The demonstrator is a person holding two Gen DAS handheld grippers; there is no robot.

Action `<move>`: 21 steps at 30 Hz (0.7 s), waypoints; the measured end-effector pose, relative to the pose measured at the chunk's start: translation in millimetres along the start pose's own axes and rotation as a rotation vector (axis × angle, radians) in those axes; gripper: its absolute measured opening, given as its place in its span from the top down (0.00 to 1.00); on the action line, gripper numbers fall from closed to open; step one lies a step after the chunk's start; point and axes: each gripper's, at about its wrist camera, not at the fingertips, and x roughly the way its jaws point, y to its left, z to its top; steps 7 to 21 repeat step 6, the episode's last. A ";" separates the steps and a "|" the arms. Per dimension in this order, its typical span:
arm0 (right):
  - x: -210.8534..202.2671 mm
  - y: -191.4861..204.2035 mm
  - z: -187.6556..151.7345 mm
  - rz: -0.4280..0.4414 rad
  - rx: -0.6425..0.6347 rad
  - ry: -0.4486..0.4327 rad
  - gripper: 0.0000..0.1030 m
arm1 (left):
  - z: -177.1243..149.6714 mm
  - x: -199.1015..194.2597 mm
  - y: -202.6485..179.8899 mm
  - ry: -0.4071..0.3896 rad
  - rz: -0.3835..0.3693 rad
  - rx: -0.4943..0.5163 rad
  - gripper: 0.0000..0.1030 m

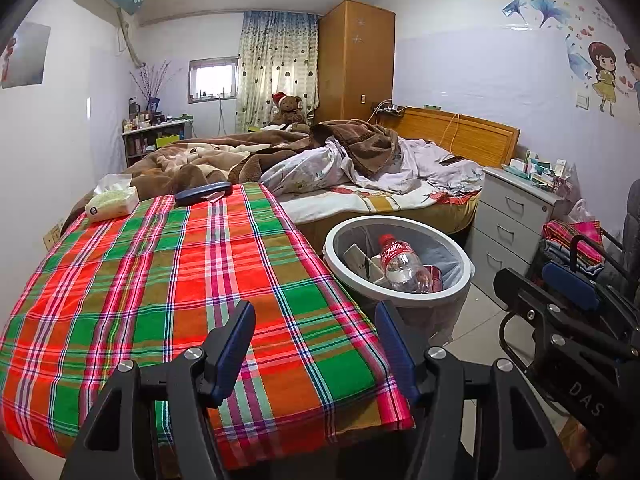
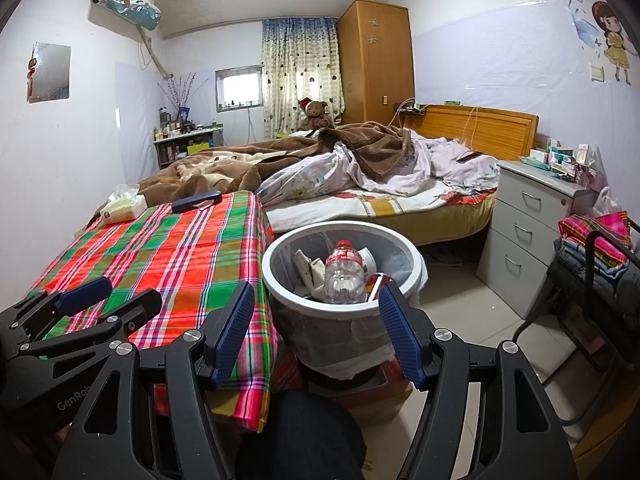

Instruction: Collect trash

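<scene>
Nearest us, our left claw (image 1: 316,340) hangs over the front edge of the table (image 1: 168,280), its jaws spread wide with nothing between them; our right claw (image 2: 316,320) is likewise wide open and empty, held just in front of the waste bin (image 2: 408,254). The bin stands on the floor just beside the table's right edge and already holds a clear plastic bottle (image 2: 346,276) with a red label, some crumpled paper (image 2: 310,268) and what looks like a red can, though that one is mostly hidden. On the plaid cloth we see no loose litter close by. At the far end lie a tissue pack (image 1: 112,200), a dark case (image 1: 203,193), and a small pale scrap (image 1: 216,199) touching the case, which may be a wrapper; it is too small to be sure. Beyond that is the unmade bed (image 1: 360,168). We judge the collecting nearly done, with both claws free between drops. If that scrap is trash, the next move calls for a long reach across the table with the left claw, a light pinch without nudging the case, then a carry to the bin.
</scene>
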 end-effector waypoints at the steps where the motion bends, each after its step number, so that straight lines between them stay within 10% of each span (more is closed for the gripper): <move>1: -0.1 -0.1 -0.1 0.000 0.000 -0.001 0.36 | 0.3 -0.2 -0.6 0.001 0.001 0.000 0.40; 21: -0.1 0.0 0.0 0.002 0.001 -0.001 0.36 | -0.5 -0.5 -0.5 0.002 0.000 0.000 0.40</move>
